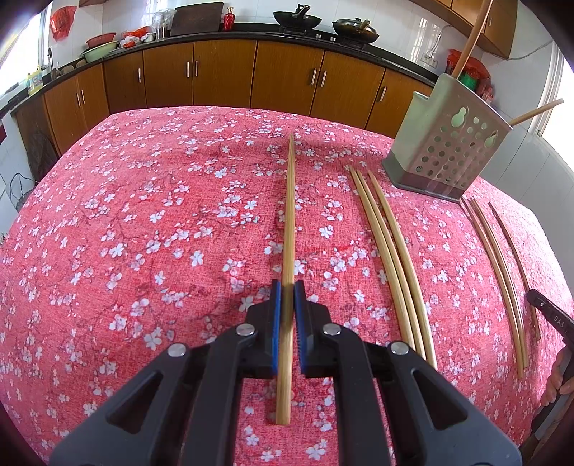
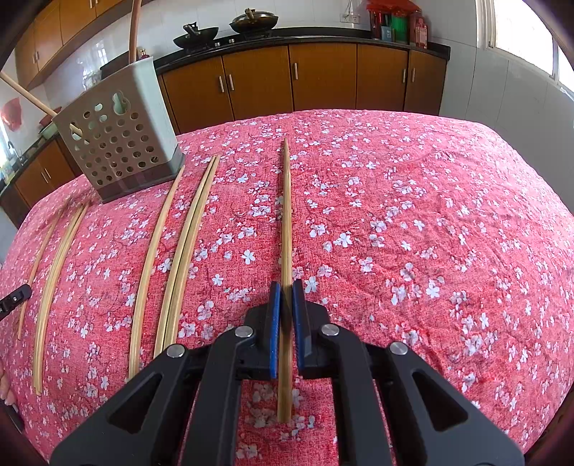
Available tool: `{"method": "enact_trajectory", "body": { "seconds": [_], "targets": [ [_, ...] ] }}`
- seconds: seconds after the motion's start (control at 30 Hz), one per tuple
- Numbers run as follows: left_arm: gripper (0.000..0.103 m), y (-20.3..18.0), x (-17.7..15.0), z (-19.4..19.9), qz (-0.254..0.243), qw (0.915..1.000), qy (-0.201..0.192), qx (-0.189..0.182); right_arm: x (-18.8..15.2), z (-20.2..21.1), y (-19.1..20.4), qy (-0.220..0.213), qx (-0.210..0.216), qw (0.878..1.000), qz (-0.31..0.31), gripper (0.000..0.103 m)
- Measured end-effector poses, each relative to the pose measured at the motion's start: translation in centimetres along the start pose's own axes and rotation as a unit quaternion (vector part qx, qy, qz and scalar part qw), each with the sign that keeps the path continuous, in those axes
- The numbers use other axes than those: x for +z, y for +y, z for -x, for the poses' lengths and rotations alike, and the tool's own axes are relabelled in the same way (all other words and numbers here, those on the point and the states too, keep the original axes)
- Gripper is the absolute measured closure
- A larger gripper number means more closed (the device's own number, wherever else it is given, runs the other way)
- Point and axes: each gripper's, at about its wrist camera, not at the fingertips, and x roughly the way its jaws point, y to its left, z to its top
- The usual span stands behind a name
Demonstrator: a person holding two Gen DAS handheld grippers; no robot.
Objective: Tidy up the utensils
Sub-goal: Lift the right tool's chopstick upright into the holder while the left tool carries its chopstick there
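Observation:
My left gripper is shut on a bamboo chopstick that points away from me just above the red floral tablecloth. My right gripper is likewise shut on a single chopstick. A perforated grey utensil holder stands at the table's far side, between the two grippers, with two long wooden sticks leaning out of it. Three loose chopsticks lie on the cloth in front of the holder. Further chopsticks lie beyond them.
Wooden kitchen cabinets with a dark counter run behind the table. Two woks sit on the stove. A hand holding black gear shows at the right edge of the left wrist view. The cloth falls away at the table's rounded edges.

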Motion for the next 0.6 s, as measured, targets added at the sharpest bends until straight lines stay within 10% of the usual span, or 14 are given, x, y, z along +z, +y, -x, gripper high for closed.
{"method": "enact_trajectory", "body": {
  "seconds": [0.37,0.6],
  "targets": [
    [0.095,-1.4,-1.6,1.3,-0.066,0.9972,0.003,0.037,-0.5,0.9,0.3,-0.001,-0.001,1.0,-0.001,0.095],
    [0.095,-1.0,0.9,6.1,-0.044,0.9963,-0.073,0.015,2.0,6.5,-0.1,-0.095,0.002,0.995,-0.013,0.095]
  ]
}}
